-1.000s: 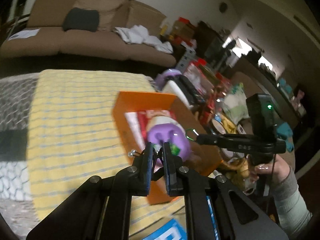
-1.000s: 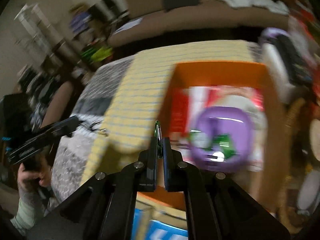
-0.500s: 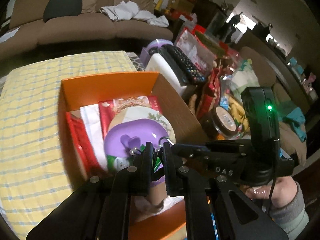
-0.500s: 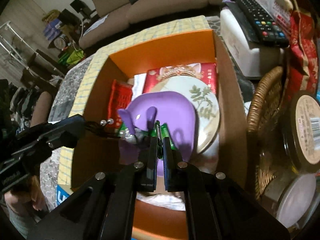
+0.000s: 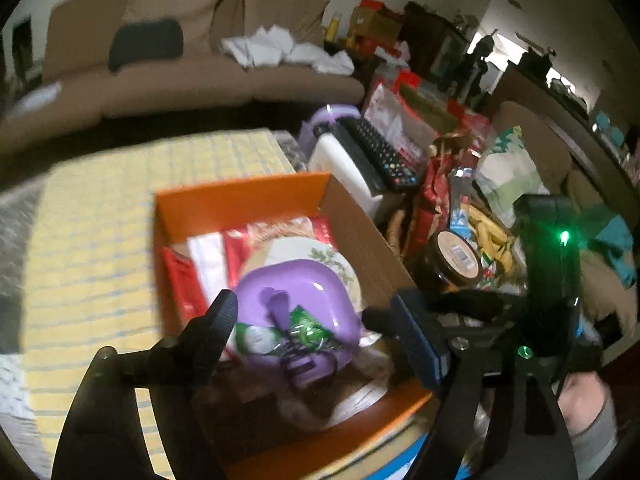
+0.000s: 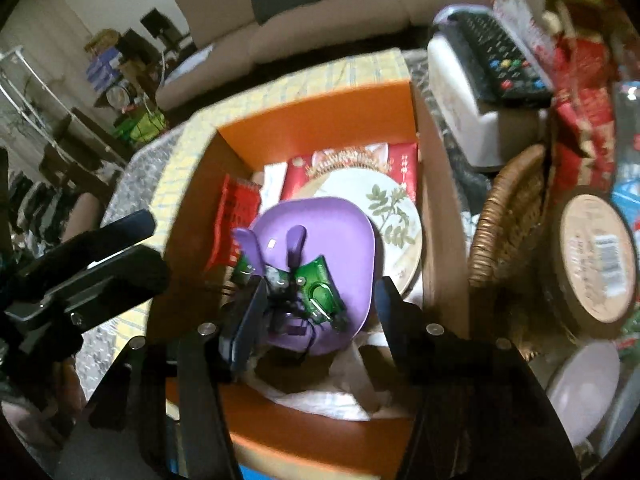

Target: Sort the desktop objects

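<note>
An orange cardboard box (image 5: 240, 200) (image 6: 320, 120) holds red packets, a leaf-patterned plate (image 6: 396, 216) and a purple plate (image 5: 316, 300) (image 6: 332, 240). On the purple plate lie a keyring with purple tags and green packets (image 5: 292, 328) (image 6: 300, 284). My left gripper (image 5: 312, 320) is open above the box, with the keyring between and below its fingers. My right gripper (image 6: 320, 300) is open too, just above the same plate. Neither holds anything.
A yellow checked cloth (image 5: 100, 220) covers the table left of the box. A black remote on a white box (image 6: 500, 64), a wicker basket (image 6: 508, 216), a brown-lidded jar (image 6: 596, 252) and red snack bags (image 5: 436, 200) crowd the right. A sofa (image 5: 200, 72) stands behind.
Both grippers were shut on the keyring's ends and carried it over the box. Now both have opened and the keyring lies on the purple plate.
</note>
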